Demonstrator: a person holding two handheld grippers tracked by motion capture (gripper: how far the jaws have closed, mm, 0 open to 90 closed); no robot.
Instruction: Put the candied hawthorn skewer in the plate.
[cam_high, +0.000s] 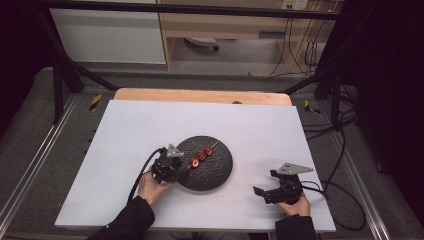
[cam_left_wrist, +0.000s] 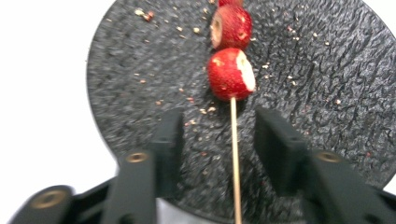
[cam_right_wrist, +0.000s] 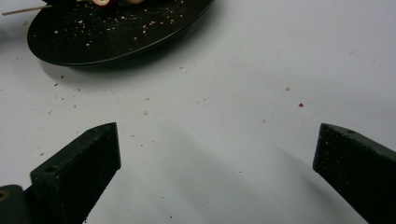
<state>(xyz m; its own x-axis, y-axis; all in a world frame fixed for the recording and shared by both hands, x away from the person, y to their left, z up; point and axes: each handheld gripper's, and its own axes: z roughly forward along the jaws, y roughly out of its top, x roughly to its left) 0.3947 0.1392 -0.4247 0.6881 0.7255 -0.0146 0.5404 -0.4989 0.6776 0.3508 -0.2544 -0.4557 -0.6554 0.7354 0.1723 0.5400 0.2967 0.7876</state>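
We hold the left gripper (cam_left_wrist: 212, 140) open astride the skewer (cam_left_wrist: 235, 158), which lies on the black plate (cam_left_wrist: 140, 93); closing off-centre could roll it aside, while our right gripper (cam_right_wrist: 217, 154) waits open on the table (cam_right_wrist: 224, 84)

A round black plate with a rough, wrinkled texture (cam_left_wrist: 327, 79) sits on a plain white table surface (cam_high: 140, 130). On it lies a pale wooden skewer (cam_left_wrist: 235, 154) threaded with glossy red fruit pieces showing cream-white cut flesh (cam_left_wrist: 231, 74). Pale and reddish crumbs (cam_right_wrist: 144, 112) speckle plate and table.
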